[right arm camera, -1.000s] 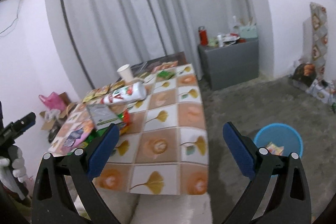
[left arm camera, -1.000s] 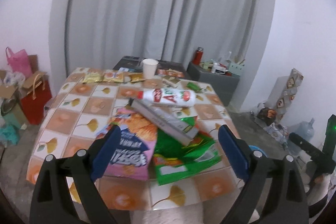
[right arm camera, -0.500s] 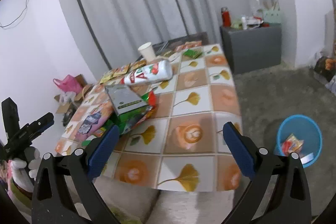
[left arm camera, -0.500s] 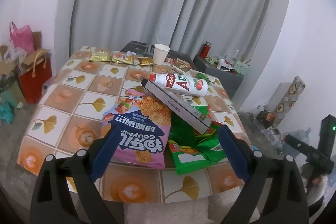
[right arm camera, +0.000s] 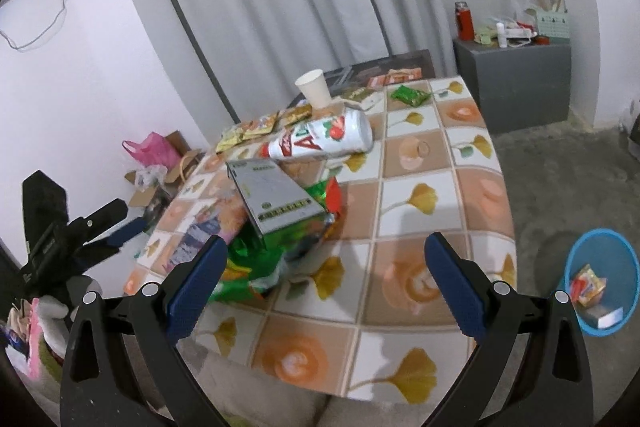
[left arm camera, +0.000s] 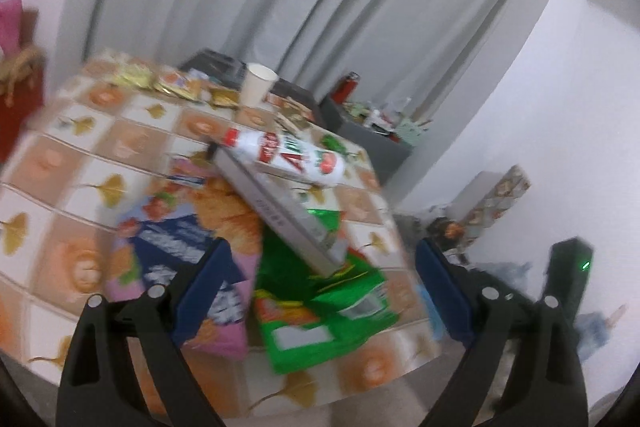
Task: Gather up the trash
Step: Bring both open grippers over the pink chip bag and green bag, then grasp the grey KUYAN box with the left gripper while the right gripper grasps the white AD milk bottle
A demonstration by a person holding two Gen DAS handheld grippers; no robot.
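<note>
Trash lies heaped on the tiled table [right arm camera: 440, 163], both grippers held wide apart and empty.
Left gripper [left arm camera: 320, 291] faces a blurred, seemingly pink snack bag [left arm camera: 188, 247], green bag [left arm camera: 320, 299], box [right arm camera: 276, 199], bottle [right arm camera: 324, 139]; right gripper [right arm camera: 320, 287] nears the blue bin [right arm camera: 600, 283].

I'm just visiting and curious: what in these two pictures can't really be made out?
- Pink snack bag: left wrist view, print smeared by motion blur.
- Green bag: right wrist view, partly under the grey box.
- Blue bin: contents too small to identify.
- Grey cabinet: clutter on top too small.
</note>
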